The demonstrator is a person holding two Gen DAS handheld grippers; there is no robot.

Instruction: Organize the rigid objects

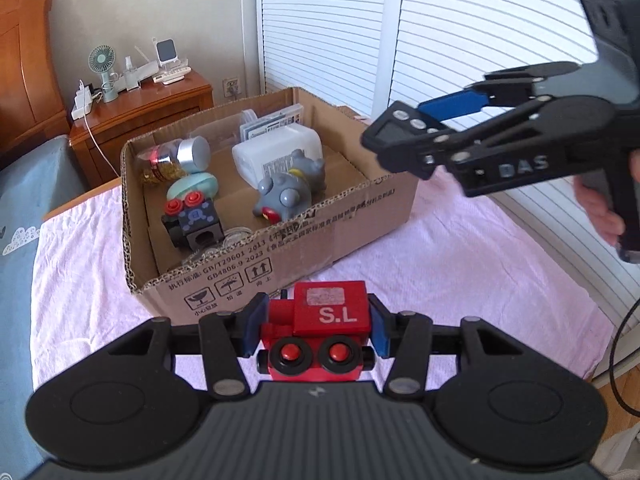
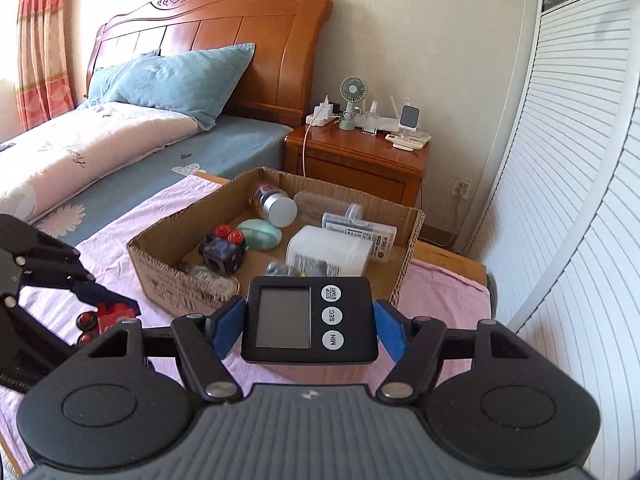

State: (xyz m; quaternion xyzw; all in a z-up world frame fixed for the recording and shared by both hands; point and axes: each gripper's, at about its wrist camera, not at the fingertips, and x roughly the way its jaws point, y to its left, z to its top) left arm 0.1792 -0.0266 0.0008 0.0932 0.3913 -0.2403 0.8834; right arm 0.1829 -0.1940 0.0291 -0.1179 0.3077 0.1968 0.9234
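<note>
Red toy block (image 1: 320, 332) clamped in left hand-held gripper (image 1: 316, 326), timer (image 2: 310, 320) clamped in right hand-held gripper (image 2: 310, 326)

Left claw (image 1: 316, 330) black with linked arms, silver rivets, blue pads, grey ribbed body with two round discs, right claw (image 2: 310, 320) alike, "DAS" lettering on its side, black cable beside

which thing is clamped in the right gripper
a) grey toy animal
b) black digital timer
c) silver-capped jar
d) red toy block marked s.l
b: in the right wrist view the right gripper has its blue pads pressed on both sides of the black digital timer, held in front of the cardboard box.
</note>
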